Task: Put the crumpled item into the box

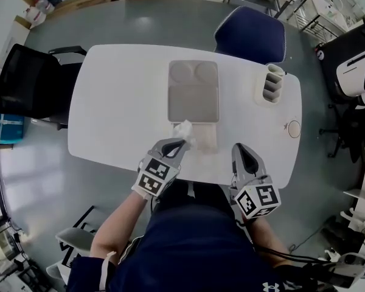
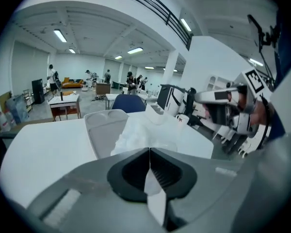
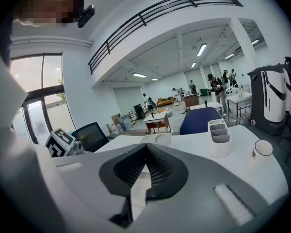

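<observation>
Left gripper (image 1: pixel 181 143) (image 2: pixel 149 149): jaws fully together, tips at the near edge of the tissue (image 1: pixel 184 130) (image 2: pixel 136 132). We read that as a pinch on a thin fold, since the wad sits right on the tips in both views.

Right gripper (image 1: pixel 239 148) (image 3: pixel 145 145): jaws together, nothing between them. It's parked at the near table (image 1: pixel 121 102) edge, well apart from the tissue.

The tissue is just beside the near end of the box (image 1: pixel 193 105) (image 2: pixel 104 132) and not in it yet. The box is open-topped and looks empty.

Handling, our call:
- It's near weightless, soft and crushable, so breakage isn't a worry.
- It won't slip, but a single ply can tear or unfold and trail.
- We'd grip a dense crease in the wad, not a loose corner.
- It may cling to the pads on release, so we'd open wide low over the box.
- Fast moves could flutter it loose, so we'd go slow.
</observation>
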Demonstrator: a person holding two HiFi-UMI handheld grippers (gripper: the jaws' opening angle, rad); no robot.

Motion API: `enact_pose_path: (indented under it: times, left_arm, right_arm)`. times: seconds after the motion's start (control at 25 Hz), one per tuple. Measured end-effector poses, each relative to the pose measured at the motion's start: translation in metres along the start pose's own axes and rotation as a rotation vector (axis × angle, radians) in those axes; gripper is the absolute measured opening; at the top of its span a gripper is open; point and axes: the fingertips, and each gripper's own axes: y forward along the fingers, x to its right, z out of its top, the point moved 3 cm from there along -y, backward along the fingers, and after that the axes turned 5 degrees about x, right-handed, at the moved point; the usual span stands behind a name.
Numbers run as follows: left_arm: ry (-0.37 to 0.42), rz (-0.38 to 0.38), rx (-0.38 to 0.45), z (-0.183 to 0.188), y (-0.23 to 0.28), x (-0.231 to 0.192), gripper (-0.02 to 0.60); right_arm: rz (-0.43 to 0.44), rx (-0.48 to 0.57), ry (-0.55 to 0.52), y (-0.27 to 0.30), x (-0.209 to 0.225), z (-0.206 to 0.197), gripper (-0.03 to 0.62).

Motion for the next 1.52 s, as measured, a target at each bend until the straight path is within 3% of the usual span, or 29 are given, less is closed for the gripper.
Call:
enact_pose_path:
  times: [0.16, 0.68, 1.0, 1.52]
  left_arm:
    - [0.058, -0.009, -0.150, -0.031, 0.025, 0.003, 0.006]
    - [0.075, -0.073, -0.310, -0.061, 0.072, 0.009, 0.006]
    - [0.139, -0.056, -0.510, -0.085, 0.089, -0.003, 0.006]
    - [0.172, 0.034, -0.574, -0.095, 0.099, -0.008, 0.009]
  right_arm:
    - [-0.022, -0.019, 0.020, -0.002, 0.009, -0.008, 0.002]
    - [-0.045, -0.070, 0.094, -0.018, 0.015, -0.034, 0.002]
    - [-0.060, -0.074, 0.107, -0.032, 0.018, -0.038, 0.002]
    - [-0.039, -0.069, 0.120, -0.040, 0.017, -0.040, 0.002]
